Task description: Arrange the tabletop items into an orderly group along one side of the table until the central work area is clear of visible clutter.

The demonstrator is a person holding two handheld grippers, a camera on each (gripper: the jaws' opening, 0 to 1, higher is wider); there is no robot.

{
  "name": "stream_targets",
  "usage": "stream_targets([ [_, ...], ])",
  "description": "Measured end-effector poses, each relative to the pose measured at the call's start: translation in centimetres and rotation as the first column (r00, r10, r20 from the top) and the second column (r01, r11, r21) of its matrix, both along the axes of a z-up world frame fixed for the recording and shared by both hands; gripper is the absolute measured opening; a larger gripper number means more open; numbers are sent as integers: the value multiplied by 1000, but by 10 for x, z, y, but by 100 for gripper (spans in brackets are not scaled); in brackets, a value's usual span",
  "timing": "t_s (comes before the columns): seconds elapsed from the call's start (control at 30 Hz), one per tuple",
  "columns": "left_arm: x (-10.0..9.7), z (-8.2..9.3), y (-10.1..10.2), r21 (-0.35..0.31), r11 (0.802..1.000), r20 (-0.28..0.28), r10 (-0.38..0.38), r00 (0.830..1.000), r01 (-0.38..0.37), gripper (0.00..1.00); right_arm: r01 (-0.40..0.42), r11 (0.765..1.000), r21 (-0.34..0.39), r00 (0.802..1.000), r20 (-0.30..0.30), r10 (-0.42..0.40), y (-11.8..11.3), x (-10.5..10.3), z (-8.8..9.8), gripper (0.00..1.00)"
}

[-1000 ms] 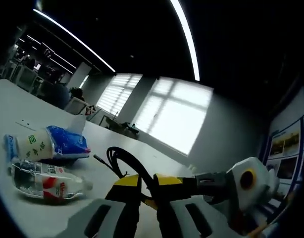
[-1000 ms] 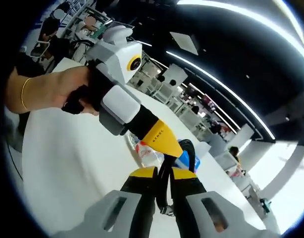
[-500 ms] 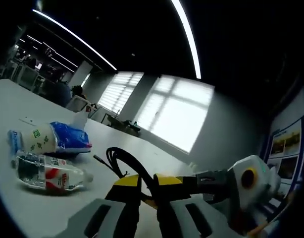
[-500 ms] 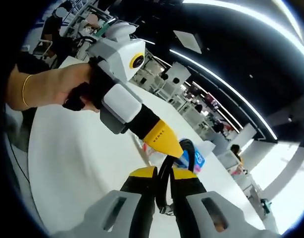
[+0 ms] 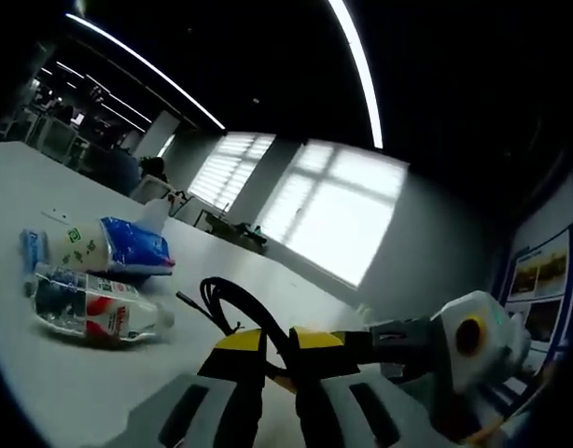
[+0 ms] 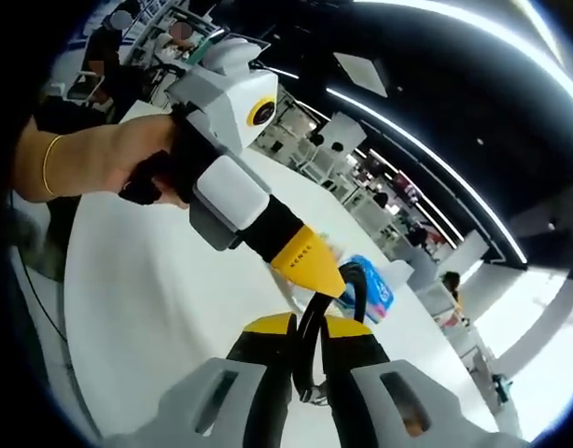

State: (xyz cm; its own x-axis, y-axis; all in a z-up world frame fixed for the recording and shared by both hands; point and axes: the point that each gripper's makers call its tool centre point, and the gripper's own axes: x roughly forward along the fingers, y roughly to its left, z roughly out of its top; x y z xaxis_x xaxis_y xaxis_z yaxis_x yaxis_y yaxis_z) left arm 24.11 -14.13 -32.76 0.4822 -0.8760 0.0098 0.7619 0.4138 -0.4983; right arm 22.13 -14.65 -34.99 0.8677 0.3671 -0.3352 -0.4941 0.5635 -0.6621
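L gripper (image 5: pixel 277 350) + R gripper (image 6: pixel 310 341) both clamp black cable (image 5: pixel 232 303) | limp, light, springy | hold mid-coil | white table (image 5: pixel 44 392)

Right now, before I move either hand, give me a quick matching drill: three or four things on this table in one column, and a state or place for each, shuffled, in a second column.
Column one:
1. clear bottle
2. blue pack
3. black cable
4. left tongs

Column two:
A. shut on the black cable
B. looped, rising between yellow tips
C. lying on its side, red and white label
D. lying on the table beyond the bottle, a white cup at its end

Pairs: 1-C, 2-D, 3-B, 4-A
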Motion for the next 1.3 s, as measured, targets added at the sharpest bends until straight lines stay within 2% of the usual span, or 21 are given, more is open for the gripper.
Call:
stream_targets([
  [0.4, -6, -11, 7, 29, 1000, -31, 11, 999, -11, 8, -20, 1000, -5, 999, -35, 20, 7, -7, -11, 9],
  [0.43, -7, -14, 10, 34, 999, -37, 20, 999, -18, 8, -23, 999, 29, 998, -54, 25, 10, -8, -14, 8],
  [0.47, -7, -15, 11, 34, 999, -41, 22, 999, -20, 8, -25, 999, 32, 998, -56, 27, 10, -8, -14, 8],
  [0.77, -5, -30, 18, 57, 998, -86, 35, 996, -30, 8, -36, 999, 27, 995, -92, 38, 18, -7, -30, 9],
  [1.07, -6, -40, 25, 64, 998, -134, 36, 990, -28, 8, -43, 999, 31, 991, -122, 47, 22, -8, -37, 8],
  [1.3, -11, -50, 30, 93, 995, -189, 38, 981, -21, 8, -21, 999, 46, 983, -183, 29, 27, -12, -45, 7],
])
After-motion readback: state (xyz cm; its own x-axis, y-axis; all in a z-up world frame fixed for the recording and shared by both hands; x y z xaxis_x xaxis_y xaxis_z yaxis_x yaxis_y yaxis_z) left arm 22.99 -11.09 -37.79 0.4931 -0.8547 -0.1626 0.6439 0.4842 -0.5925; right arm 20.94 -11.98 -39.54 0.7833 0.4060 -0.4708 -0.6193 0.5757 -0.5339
